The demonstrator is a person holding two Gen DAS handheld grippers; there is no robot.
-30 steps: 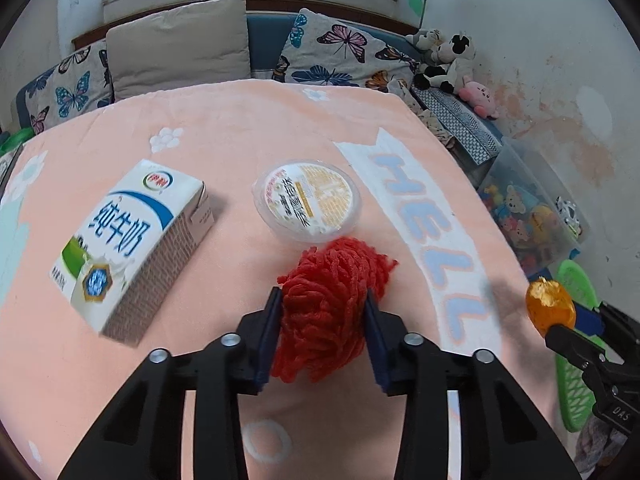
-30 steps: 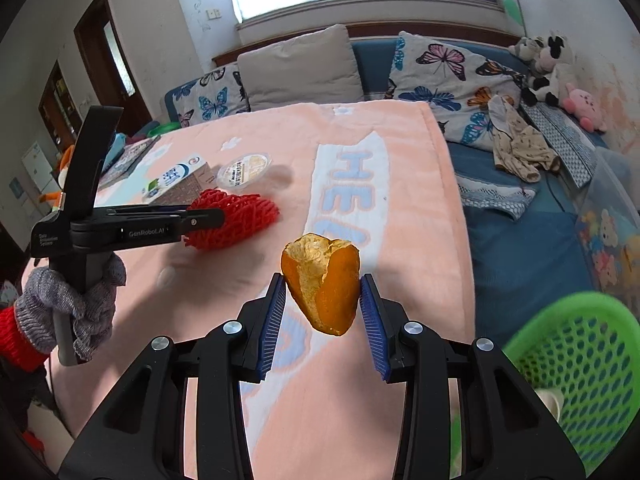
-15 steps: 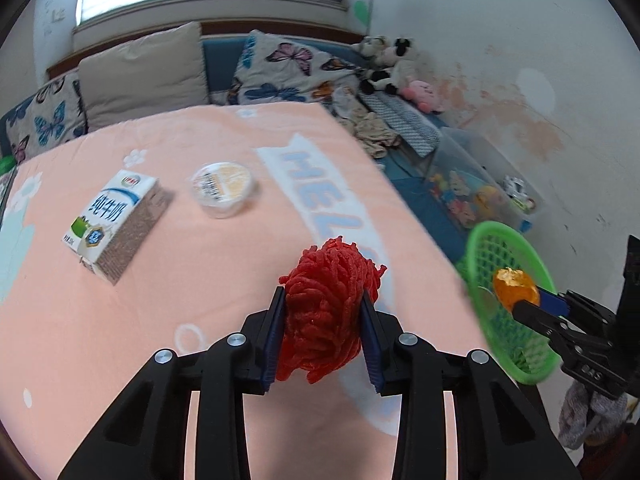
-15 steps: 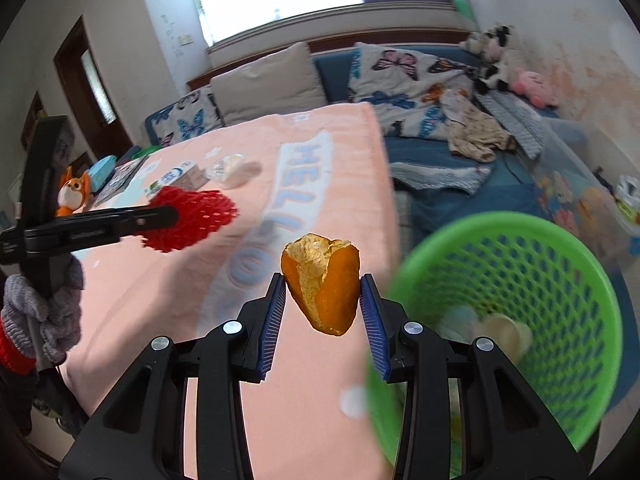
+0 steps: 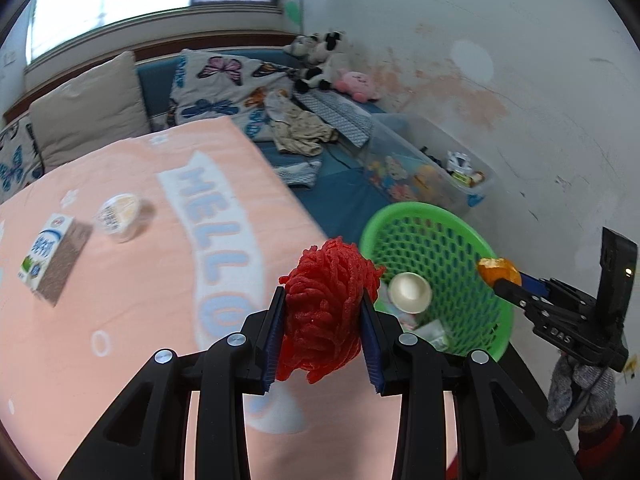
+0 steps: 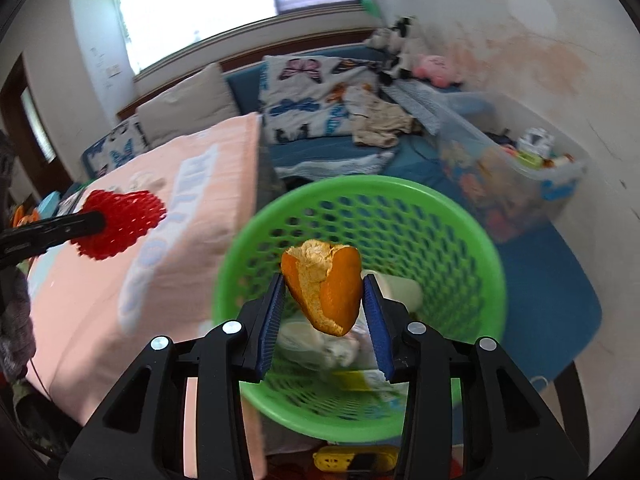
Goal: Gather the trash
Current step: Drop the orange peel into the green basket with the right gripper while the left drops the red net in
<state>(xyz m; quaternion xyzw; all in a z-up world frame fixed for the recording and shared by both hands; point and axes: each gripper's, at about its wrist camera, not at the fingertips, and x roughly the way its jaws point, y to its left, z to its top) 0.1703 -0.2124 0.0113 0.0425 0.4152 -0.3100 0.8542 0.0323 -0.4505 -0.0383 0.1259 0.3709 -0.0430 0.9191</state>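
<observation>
- I am holding the left gripper [image 5: 323, 322] over the edge of the pink blanket [image 5: 120, 320], and its blue fingers [image 5: 273, 340] are squeezing a red foam net [image 5: 328, 308] from both sides.
- In the right wrist view, that red foam net [image 6: 120, 224] is showing at about 9 o'clock, still over the blanket and not over the basket.
- I am holding the right gripper [image 6: 325, 312] right above the green basket [image 6: 460, 232].
- An orange peel [image 6: 324, 288] is sitting between its fingers [image 6: 376, 320]. The fingers have just been opening a little. The left one is touching the peel, and a thin gap is showing at the right one, so I cannot tell if the peel is gripped.
- In the left wrist view, the green basket [image 5: 404, 216] is at about 3 o'clock, and the orange peel [image 5: 498, 270] is hanging over its far rim.
- Inside the basket a white cup [image 5: 410, 292] is lying with some other pale trash that is too blurry to name.
- A milk carton [image 5: 48, 256] and a small round tub [image 5: 120, 216] are lying on the blanket at about 9 o'clock, well apart from the basket.
- A clear box of toys [image 5: 432, 176] is standing just behind the basket, by the wall.
</observation>
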